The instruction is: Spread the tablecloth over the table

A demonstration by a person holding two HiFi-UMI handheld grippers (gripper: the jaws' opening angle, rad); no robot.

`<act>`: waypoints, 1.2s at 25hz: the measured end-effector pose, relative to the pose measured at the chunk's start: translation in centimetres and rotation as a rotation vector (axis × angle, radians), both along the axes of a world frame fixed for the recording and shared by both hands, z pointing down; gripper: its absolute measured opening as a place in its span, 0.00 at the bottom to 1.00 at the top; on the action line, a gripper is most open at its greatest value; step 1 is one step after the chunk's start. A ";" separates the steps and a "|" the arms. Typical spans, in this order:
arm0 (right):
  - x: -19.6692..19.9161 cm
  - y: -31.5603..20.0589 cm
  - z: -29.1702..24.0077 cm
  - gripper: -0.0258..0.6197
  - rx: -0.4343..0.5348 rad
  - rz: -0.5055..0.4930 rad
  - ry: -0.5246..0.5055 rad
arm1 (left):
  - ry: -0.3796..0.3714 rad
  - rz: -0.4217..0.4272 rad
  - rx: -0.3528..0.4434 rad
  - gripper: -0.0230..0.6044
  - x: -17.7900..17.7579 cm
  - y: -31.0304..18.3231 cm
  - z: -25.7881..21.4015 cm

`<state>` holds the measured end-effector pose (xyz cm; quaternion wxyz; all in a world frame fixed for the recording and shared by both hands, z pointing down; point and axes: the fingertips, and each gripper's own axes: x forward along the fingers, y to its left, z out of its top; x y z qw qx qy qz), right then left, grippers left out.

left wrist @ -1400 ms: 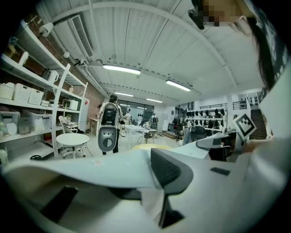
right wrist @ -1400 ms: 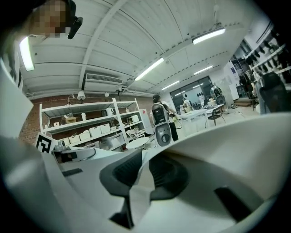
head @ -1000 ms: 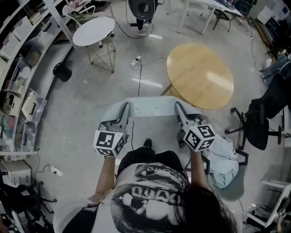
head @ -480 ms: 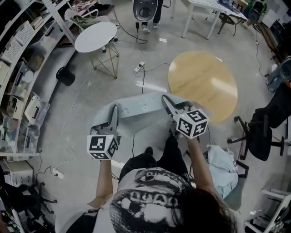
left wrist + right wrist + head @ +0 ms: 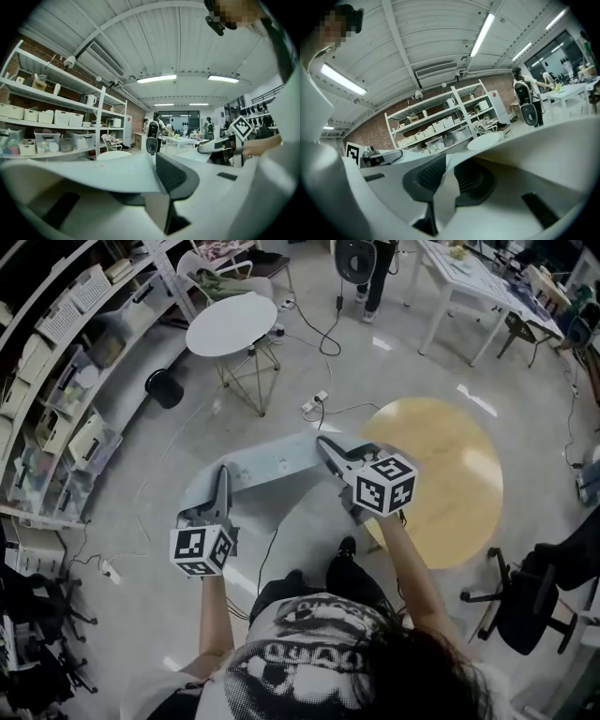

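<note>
The pale blue-grey tablecloth (image 5: 270,461) hangs stretched in the air between my two grippers. My left gripper (image 5: 222,476) is shut on its left edge, and the left gripper view shows the fabric (image 5: 98,174) pinched between the dark pads (image 5: 174,176). My right gripper (image 5: 324,442) is shut on the right edge, where a fold of tablecloth (image 5: 443,199) sits clamped between its pads (image 5: 429,177). The round wooden table (image 5: 452,486) stands just right of the right gripper, whose marker cube overlaps the table's left rim. The cloth lies left of the table and does not cover it.
A white round table (image 5: 232,324) on wire legs stands at the back left, with a black stool (image 5: 164,388) beside it. Shelving with boxes (image 5: 56,381) lines the left wall. Cables (image 5: 314,404) cross the floor. An office chair (image 5: 525,601) stands at the lower right, and a white desk (image 5: 469,282) at the back.
Both grippers have carried the stretched cloth sideways toward the wooden table. The right gripper, formerly well short of the table, now overlaps its left rim. Both grips are unchanged.
</note>
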<state>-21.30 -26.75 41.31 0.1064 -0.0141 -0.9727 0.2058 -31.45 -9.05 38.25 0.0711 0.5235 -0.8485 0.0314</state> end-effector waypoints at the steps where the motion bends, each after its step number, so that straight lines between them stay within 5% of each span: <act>1: -0.5 -1.1 -0.3 0.12 -0.009 -0.016 -0.007 | -0.001 -0.003 0.010 0.15 -0.3 -0.9 -0.3; 8: -5.8 -7.0 -1.7 0.13 -0.026 -0.078 -0.048 | 0.018 -0.009 0.113 0.15 -4.8 -6.1 -1.5; 14: -7.2 -13.3 -1.9 0.13 -0.023 -0.085 -0.032 | 0.037 0.007 0.143 0.15 -5.2 -11.9 -1.8; 18: -5.8 -17.5 -3.1 0.12 -0.005 -0.024 -0.039 | 0.030 0.050 0.138 0.15 -4.4 -16.3 -2.3; 30: 2.1 -30.7 -6.9 0.12 0.163 0.130 -0.066 | 0.187 0.263 0.228 0.16 0.9 -30.8 -3.3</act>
